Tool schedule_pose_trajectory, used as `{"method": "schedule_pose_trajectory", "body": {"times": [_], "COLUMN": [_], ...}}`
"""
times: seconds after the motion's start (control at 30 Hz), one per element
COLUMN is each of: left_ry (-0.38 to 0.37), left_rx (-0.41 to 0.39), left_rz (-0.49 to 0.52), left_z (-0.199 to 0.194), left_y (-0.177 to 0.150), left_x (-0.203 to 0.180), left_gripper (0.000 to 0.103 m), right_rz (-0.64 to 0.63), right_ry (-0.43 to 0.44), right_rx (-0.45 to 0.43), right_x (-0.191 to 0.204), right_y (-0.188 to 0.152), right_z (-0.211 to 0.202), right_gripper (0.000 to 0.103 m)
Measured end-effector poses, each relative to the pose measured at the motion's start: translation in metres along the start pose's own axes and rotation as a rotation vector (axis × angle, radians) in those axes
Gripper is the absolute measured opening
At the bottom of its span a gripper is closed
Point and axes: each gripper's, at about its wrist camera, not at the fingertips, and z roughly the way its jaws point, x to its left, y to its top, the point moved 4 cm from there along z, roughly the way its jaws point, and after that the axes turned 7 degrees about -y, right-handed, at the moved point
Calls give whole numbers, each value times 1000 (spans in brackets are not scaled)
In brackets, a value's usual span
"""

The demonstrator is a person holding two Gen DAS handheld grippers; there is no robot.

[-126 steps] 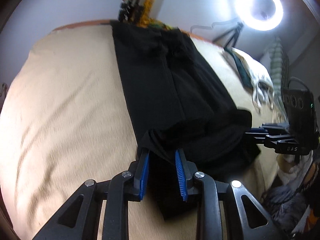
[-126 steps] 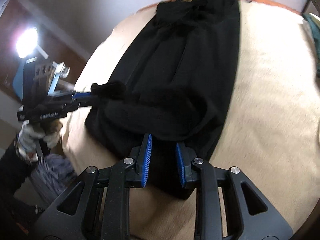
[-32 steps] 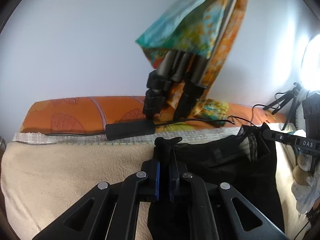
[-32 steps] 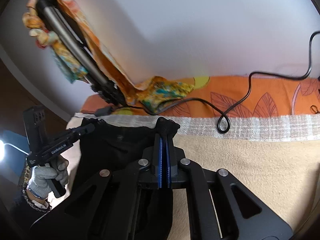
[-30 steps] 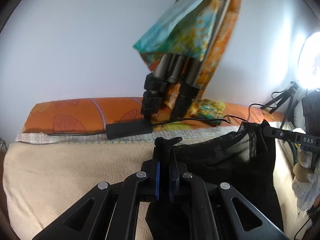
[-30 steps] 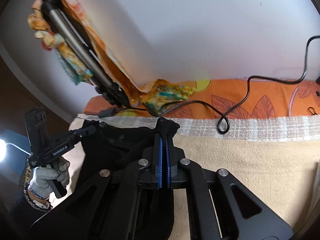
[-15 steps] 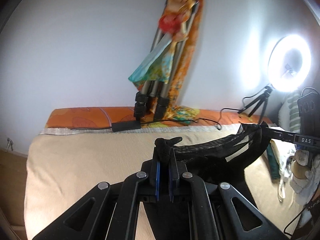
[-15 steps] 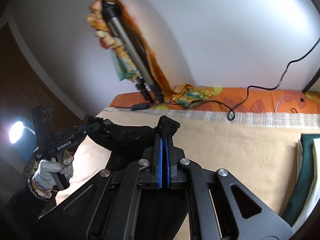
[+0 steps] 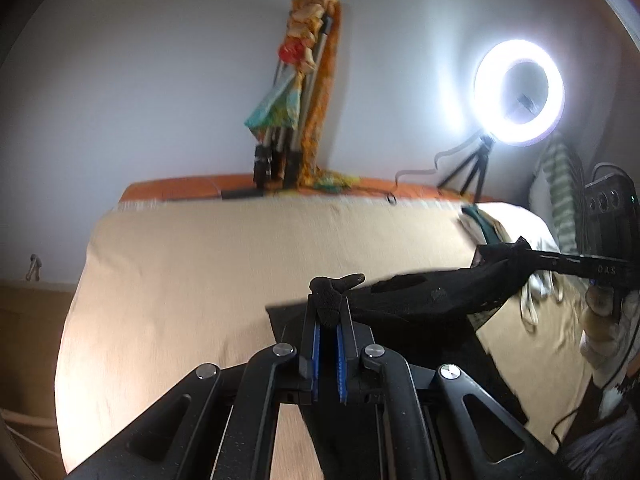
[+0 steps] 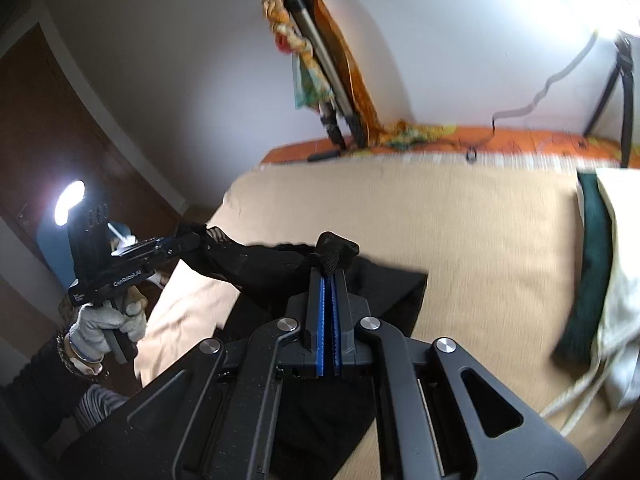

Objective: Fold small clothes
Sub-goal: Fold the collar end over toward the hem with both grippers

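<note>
A black garment hangs stretched between my two grippers above the beige bed cover. My left gripper is shut on one corner of it. The right gripper shows at the right of the left wrist view, pinching the other corner. In the right wrist view my right gripper is shut on a bunched corner of the black garment. The left gripper holds the far corner at the left. The garment's lower part drapes onto the bed below.
A tripod wrapped in orange patterned cloth leans on the far wall. A lit ring light stands at the back right. A green and white pile of clothes lies at the bed's right side. An orange mattress edge carries cables.
Both grippers have pulled back from the head of the bed and risen, carrying the garment's edge with them. The garment is now stretched in the air between them. Both stay shut.
</note>
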Motion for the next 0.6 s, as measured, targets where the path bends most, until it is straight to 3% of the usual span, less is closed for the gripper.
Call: {"method": "schedule_pose_trajectory", "body": {"times": [0.33, 0.5, 0.6], "left_ry": [-3, 3, 5], "left_rx": [73, 109, 132], "left_rz": [54, 93, 111], "left_z": [-18, -29, -37], "left_y": [-85, -115, -129], "left_x": [-23, -30, -32], "left_gripper": [5, 14, 15], "right_rz": [-107, -240, -291], "right_ry": [-50, -152, -169], "right_rx": [30, 16, 20], "right_x": [22, 34, 39], "right_y": [-80, -108, -121], "right_z": [-10, -17, -22], "right_gripper": [4, 4, 4]}}
